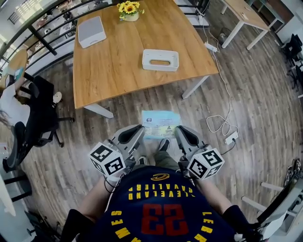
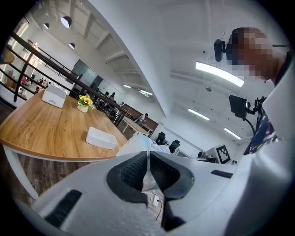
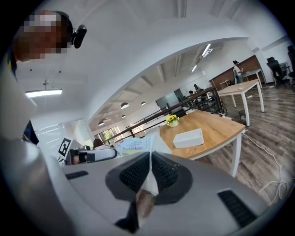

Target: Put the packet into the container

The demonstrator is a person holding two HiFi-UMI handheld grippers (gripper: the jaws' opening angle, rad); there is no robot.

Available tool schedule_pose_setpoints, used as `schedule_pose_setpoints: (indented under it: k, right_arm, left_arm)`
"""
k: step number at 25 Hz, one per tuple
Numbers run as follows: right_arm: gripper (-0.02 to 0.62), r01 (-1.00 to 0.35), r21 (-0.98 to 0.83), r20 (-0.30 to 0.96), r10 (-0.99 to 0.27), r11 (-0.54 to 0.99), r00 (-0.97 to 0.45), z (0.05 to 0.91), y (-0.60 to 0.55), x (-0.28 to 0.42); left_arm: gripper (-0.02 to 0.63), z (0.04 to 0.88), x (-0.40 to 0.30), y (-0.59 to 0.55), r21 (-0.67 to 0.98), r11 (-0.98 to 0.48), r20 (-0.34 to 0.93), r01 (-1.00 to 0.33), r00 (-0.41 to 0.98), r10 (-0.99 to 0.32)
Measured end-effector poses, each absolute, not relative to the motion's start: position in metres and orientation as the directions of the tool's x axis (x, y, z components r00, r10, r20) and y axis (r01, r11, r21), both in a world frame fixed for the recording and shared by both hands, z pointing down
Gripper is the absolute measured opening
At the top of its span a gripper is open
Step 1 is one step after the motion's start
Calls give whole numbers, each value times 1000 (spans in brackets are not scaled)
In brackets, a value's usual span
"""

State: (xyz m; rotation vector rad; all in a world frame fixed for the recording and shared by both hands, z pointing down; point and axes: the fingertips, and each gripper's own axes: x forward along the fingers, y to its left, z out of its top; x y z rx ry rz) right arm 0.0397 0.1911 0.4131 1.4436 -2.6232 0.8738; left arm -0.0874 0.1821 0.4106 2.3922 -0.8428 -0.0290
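You hold the left hand-held gripper [image 1: 140, 130] and right hand-held gripper [image 1: 179, 130] each clamped on a packet [image 1: 161, 124] edge, container [image 1: 160, 60] well ahead of both.

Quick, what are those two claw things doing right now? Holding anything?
Left gripper: closed, holding the packet.
Right gripper: closed, holding the same packet.

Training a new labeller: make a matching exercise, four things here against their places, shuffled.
1. pale blue flat plastic packet
2. white rectangular plastic container
3. yellow flowers in a pot
4. pale grey flat box

A. middle of the brown wooden table's far edge
B. table's near right part
C. above the floor
D. table's far left part

Pairs: 1-C, 2-B, 3-A, 4-D
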Motion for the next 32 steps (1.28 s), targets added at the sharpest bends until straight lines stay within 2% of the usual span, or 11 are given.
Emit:
schedule_pose_setpoints:
  k: [11, 20, 32]
  right_arm:
    - [17, -738, -499, 265, -730, 455, -630, 417, 103, 101]
    - [17, -718, -523, 276, -705, 460, -653, 426, 50, 100]
    - [17, -781, -496, 340, -743, 380, -577, 437, -71, 88]
  left_arm:
    - [28, 407, -26, 104, 537, -570, 202, -622, 751, -629]
    - [28, 415, -26, 48, 535, -549, 227, -642, 735, -639]
    - [28, 433, -39, -80, 576, -580, 222, -576, 794, -566]
